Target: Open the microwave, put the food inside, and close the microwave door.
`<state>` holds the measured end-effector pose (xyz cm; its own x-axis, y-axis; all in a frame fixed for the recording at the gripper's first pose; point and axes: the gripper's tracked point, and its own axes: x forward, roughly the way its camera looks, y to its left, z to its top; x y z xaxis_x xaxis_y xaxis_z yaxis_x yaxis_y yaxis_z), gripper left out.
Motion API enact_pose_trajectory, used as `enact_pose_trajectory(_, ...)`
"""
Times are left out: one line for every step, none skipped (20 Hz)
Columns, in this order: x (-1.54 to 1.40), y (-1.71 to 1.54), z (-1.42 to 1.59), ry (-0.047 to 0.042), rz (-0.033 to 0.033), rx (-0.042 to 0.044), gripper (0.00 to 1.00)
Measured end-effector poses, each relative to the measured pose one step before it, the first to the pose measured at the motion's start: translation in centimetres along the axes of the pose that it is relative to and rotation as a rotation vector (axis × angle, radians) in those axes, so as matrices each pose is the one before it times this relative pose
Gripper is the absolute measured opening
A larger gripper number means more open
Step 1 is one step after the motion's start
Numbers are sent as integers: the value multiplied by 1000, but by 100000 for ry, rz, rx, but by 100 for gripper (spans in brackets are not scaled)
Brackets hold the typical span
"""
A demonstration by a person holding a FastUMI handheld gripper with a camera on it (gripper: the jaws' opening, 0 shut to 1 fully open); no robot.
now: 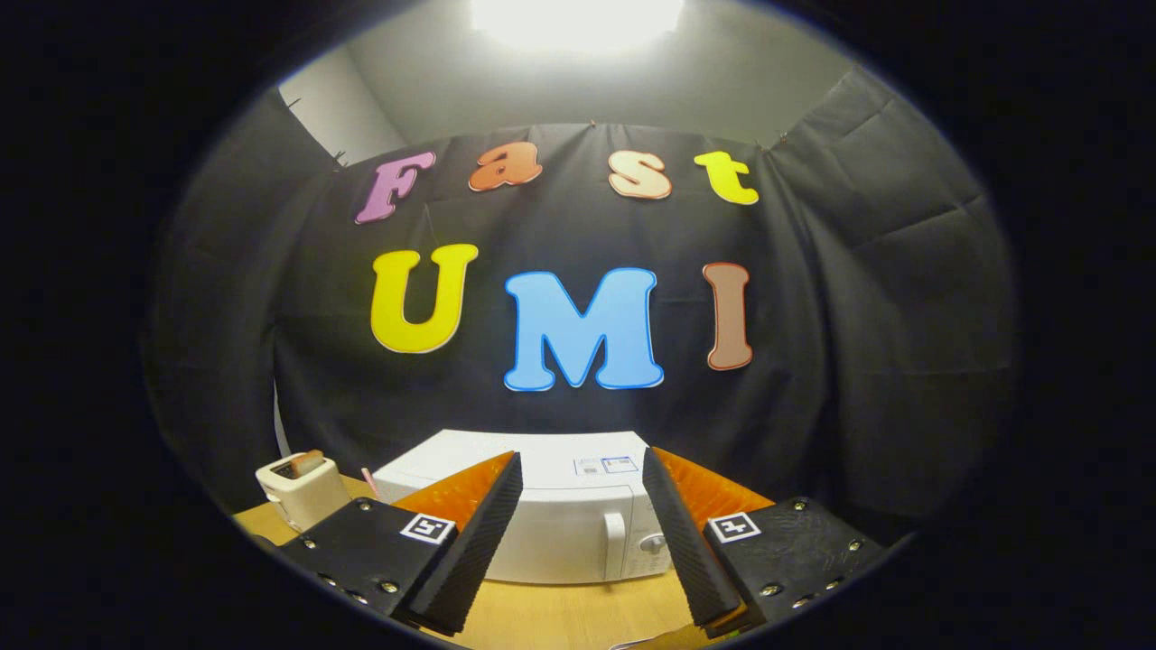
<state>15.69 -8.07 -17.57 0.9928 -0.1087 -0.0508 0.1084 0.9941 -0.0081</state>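
Observation:
A white microwave [560,528] stands on the wooden table, straight ahead and beyond my fingers, with its door shut. Its vertical handle [615,544] and a round knob [652,543] show on the right part of its front. My gripper [582,469] is open, the fingers spread wide with nothing between them, held above the table some way short of the microwave. The microwave's lower left front is hidden behind the left finger [479,533].
A white toaster [301,490] with a slice of bread in its slot stands left of the microwave. Bare wooden table [560,614] lies between my fingers and the microwave. Black cloth walls close in the back and both sides.

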Motion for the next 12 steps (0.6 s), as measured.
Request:
enact_pose_trajectory(1019, -496, -1384, 1184, -862, -59, 87)
enact_pose_trajectory(900, -398, -1375, 1097, -701, 354, 88)
enact_pose_trajectory(872, -313, -1217, 853, -153, 930, 88)
enact_pose_trajectory(857, -211, -1105, 623, 136, 936, 88)
enact_pose_trajectory(868, -236, -1252, 837, -187, 654, 88)
enact_pose_trajectory(892, -365, -1187, 1019, -656, -105, 88)
enact_pose_trajectory(823, -396, -1110, 828, -667, -365, 88)
enact_pose_trajectory(841, -263, -1164, 1200, -701, -565, 88)
enact_pose_trajectory(871, -269, -932, 866, -696, -363, 88)
enact_pose_trajectory(739, -330, -759, 849, -944, -690, 88)
enact_pose_trajectory(802, -252, -929, 802, -566, -893, 88)
enact_pose_trajectory(660, -59, -639, 741, 33, -666, 88)
